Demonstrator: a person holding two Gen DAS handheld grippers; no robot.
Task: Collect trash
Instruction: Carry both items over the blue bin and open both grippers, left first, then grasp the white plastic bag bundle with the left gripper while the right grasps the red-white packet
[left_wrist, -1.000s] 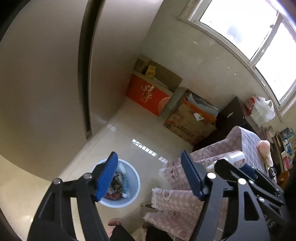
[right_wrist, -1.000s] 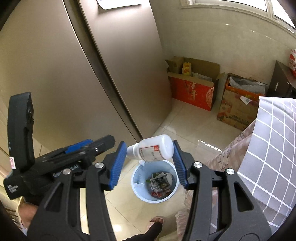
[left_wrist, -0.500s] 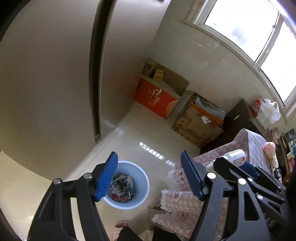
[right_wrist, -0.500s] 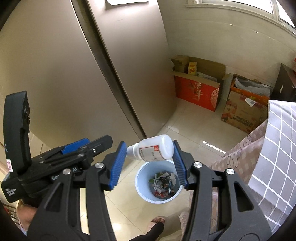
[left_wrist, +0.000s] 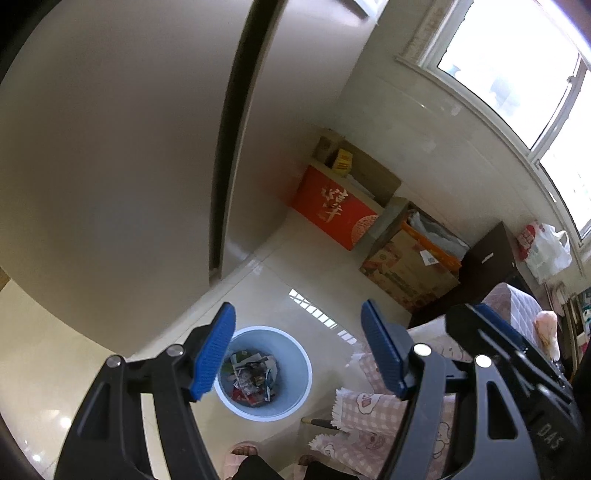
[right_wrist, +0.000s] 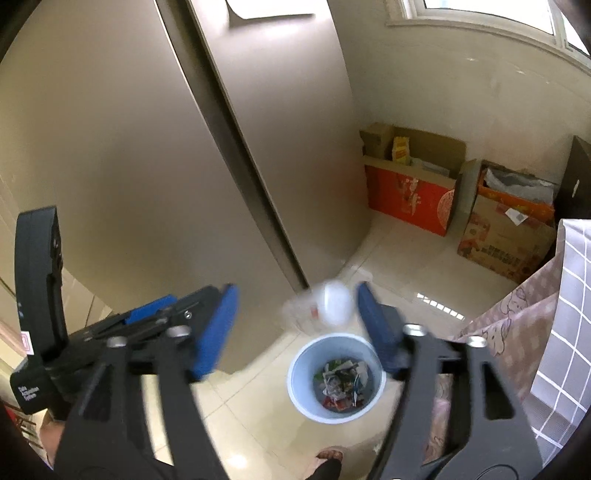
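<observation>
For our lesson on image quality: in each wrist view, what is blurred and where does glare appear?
Right wrist view: the small white plastic bottle is motion-smeared between the open right gripper, above the sharp round pale-blue trash bin. Left wrist view: the window is overexposed, and its glare marks the glossy floor tiles.

Two wrist fisheyes, both high up, tilted down at the floor.

Left view: looks forward between its own open fingers (left_wrist: 221, 349), down on the bin (left_wrist: 301, 373) from well above, fridge (left_wrist: 110, 147) close on the left, window (left_wrist: 517, 74) at upper right. Right view: much the same height and heading, set to the right, bin (right_wrist: 299, 376) below between the fingers (right_wrist: 216, 332), left gripper's body at the left edge; blurred, probably from motion. Shared: bin, fridge, red box (left_wrist: 332, 210) (right_wrist: 406, 199), brown box (left_wrist: 406, 273) (right_wrist: 502, 243), tablecloth (left_wrist: 369, 410) (right_wrist: 517, 314).
</observation>
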